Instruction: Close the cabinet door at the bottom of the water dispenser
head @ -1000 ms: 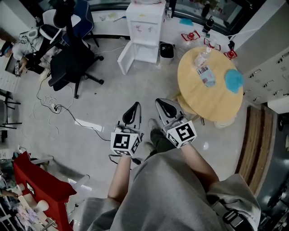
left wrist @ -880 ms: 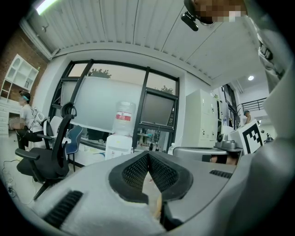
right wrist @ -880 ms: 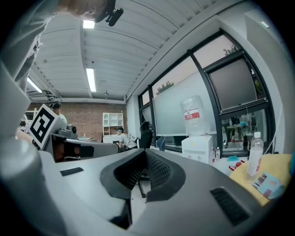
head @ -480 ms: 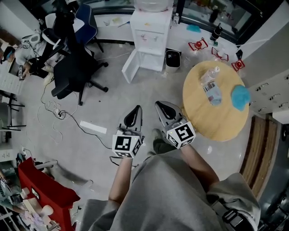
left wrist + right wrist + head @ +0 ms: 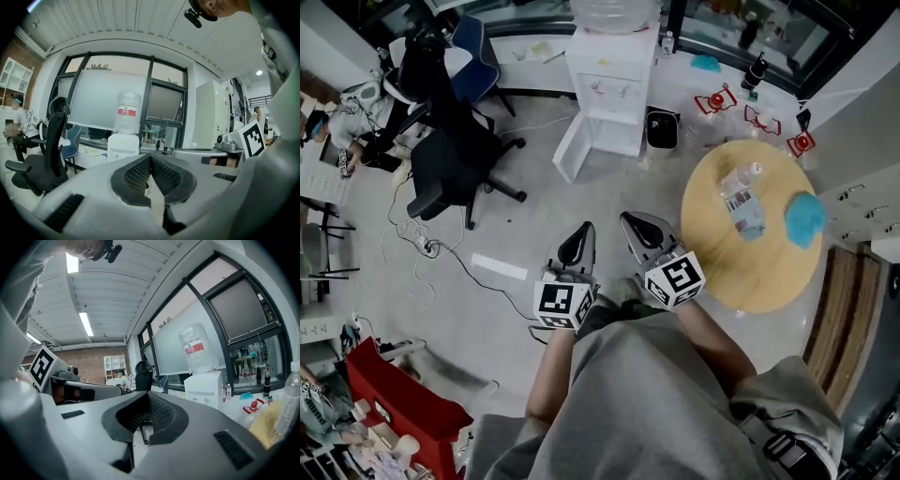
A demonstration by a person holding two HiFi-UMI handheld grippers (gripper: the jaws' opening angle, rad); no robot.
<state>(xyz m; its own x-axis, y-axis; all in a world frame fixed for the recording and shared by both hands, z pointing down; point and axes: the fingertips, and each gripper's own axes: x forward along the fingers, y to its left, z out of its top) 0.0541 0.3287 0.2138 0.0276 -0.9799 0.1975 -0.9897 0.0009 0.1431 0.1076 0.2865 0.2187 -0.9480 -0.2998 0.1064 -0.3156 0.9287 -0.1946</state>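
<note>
- The left tool (image 5: 151, 157) is being held with its jaws pressed together on nothing. The right tool (image 5: 149, 394) is likewise being held closed and empty.
- The white water dispenser (image 5: 605, 80), topped by a clear water bottle (image 5: 614, 11), is standing ahead across the grey floor (image 5: 525, 216), well apart from both tools.
- Its white bottom cabinet door (image 5: 569, 150) is standing open, swung out from the cabinet's left front edge toward the person.
- The door is lying almost straight ahead of the left tool, which is judged the nearer. A push on the free edge, rightward toward the cabinet, is judged necessary.
- Being counted: one dispenser, one open door, two tools.
</note>
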